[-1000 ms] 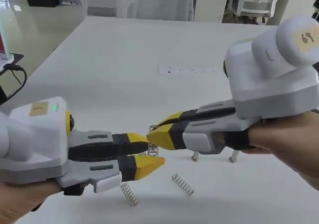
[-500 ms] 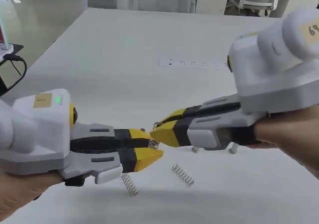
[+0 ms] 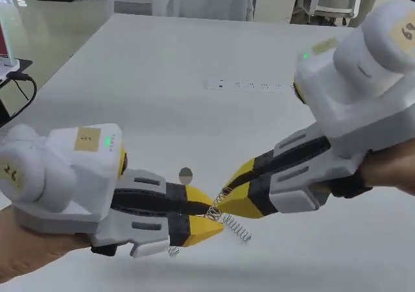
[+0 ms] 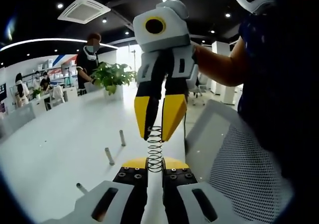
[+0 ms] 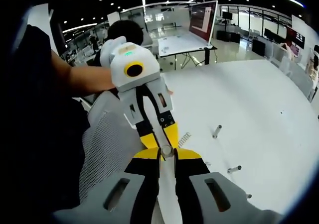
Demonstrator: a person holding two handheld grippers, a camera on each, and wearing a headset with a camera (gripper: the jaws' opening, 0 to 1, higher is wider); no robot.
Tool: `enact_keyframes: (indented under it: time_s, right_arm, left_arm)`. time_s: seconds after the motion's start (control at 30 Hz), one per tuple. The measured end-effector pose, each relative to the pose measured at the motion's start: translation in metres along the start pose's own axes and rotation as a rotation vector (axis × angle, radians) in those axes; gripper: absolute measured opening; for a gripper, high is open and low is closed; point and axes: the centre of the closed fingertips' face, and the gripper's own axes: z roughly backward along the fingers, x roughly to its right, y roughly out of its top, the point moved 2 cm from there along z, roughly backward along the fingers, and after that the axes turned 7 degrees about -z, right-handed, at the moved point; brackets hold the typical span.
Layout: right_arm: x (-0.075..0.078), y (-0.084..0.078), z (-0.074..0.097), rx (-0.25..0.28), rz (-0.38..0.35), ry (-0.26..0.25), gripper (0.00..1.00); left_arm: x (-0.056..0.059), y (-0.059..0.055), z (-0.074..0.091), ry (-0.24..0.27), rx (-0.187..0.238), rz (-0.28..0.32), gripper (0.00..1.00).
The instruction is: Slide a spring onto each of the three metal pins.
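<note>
Head view: the left gripper (image 3: 206,226) and right gripper (image 3: 225,198) meet tip to tip above the white tabletop (image 3: 162,78), with a thin coiled metal spring (image 3: 216,206) bridging them. A second loose coil spring (image 3: 237,228) lies on the table just beside the tips.

Left gripper view: its own jaws pinch the spring's near end and the right gripper's yellow jaws clamp the far end (coils run straight between). Three short grey metal pins (image 4: 108,156) stand on the table to the left.

Right gripper view: the loose spring lies near two pins.
</note>
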Motion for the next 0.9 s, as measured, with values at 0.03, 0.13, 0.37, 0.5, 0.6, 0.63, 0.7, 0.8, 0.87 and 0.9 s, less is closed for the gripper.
enact_keyframes:
  time_s: [0.03, 0.13, 0.37, 0.5, 0.6, 0.63, 0.7, 0.8, 0.87, 0.9]
  right_arm:
    - [-0.001, -0.001, 0.000, -0.016, 0.010, 0.000, 0.08]
    - [-0.002, -0.004, 0.000, -0.069, 0.046, 0.008, 0.08]
    - [-0.004, -0.008, -0.005, -0.166, 0.114, 0.027, 0.08]
    - [-0.006, -0.010, -0.008, -0.197, 0.133, 0.036, 0.09]
    - [-0.005, -0.011, -0.008, -0.213, 0.142, 0.039, 0.09]
    - [-0.006, -0.011, -0.008, -0.216, 0.145, 0.042, 0.09]
    - [-0.006, -0.012, -0.008, -0.224, 0.148, 0.045, 0.09]
    - [-0.006, -0.014, -0.008, -0.238, 0.153, 0.048, 0.09]
    - [-0.007, -0.013, -0.008, -0.239, 0.152, 0.051, 0.09]
    - [-0.006, -0.013, -0.007, -0.238, 0.154, 0.050, 0.09]
  left_arm:
    - [0.001, 0.000, -0.001, -0.007, -0.004, -0.002, 0.02]
    - [0.005, 0.000, -0.004, -0.027, -0.022, -0.014, 0.02]
    - [0.009, -0.003, -0.005, -0.054, -0.052, -0.022, 0.02]
    - [0.010, -0.001, -0.005, -0.059, -0.045, -0.016, 0.02]
    - [0.010, 0.000, -0.005, -0.056, -0.040, -0.017, 0.02]
    - [0.010, 0.001, -0.005, -0.057, -0.038, -0.016, 0.02]
    - [0.011, 0.002, -0.006, -0.059, -0.036, -0.017, 0.02]
    - [0.011, 0.005, -0.006, -0.058, -0.027, -0.017, 0.02]
    - [0.011, 0.007, -0.006, -0.055, -0.019, -0.009, 0.02]
    - [0.010, 0.008, -0.006, -0.052, -0.014, -0.012, 0.02]
